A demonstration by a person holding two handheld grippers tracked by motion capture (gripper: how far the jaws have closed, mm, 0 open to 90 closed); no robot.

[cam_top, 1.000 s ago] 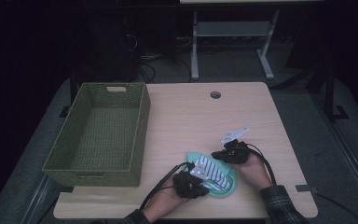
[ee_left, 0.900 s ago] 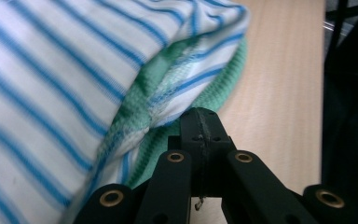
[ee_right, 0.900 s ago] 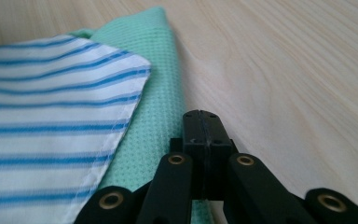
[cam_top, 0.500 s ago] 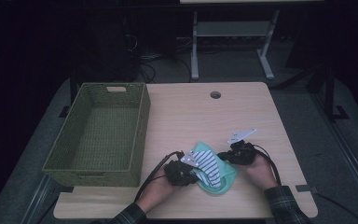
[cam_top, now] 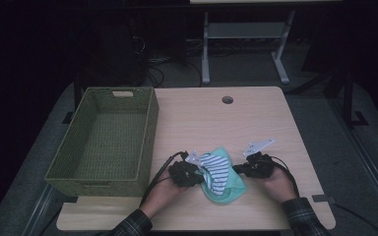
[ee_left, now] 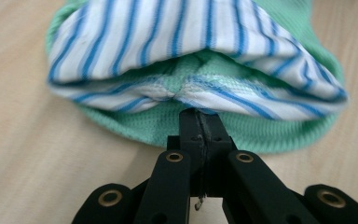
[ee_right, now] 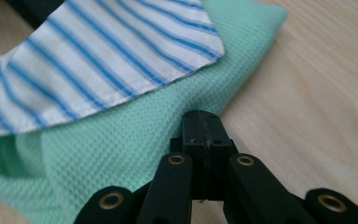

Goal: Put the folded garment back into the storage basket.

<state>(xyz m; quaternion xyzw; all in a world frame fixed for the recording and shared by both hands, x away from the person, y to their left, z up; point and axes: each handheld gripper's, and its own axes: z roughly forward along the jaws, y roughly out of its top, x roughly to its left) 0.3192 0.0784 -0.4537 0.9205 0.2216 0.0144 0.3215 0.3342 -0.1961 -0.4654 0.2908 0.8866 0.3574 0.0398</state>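
Note:
A mint-green waffle cloth (cam_top: 231,189) lies bunched near the table's front edge, with a white cloth with blue stripes (cam_top: 216,169) folded over it. My left gripper (cam_top: 198,170) is at the bundle's left side. In the left gripper view its jaws are shut on the striped cloth's (ee_left: 168,42) gathered edge, my left gripper (ee_left: 199,114) pinching it just above the green layer (ee_left: 261,133). My right gripper (cam_top: 237,169) is at the bundle's right side. Its jaws are pressed together on the green cloth's (ee_right: 121,144) edge, my right gripper (ee_right: 202,116) below the striped corner (ee_right: 121,51).
A green woven basket (cam_top: 78,167) stands empty at the table's left, close to my left hand. The wooden table (cam_top: 211,123) has a round cable hole (cam_top: 227,100) at the back. A desk frame (cam_top: 241,34) and cables lie on the dark floor beyond.
My left gripper has moved left and slightly away from the front edge, drawing the striped cloth with it. The right gripper has stayed almost in place at the bundle's right side.

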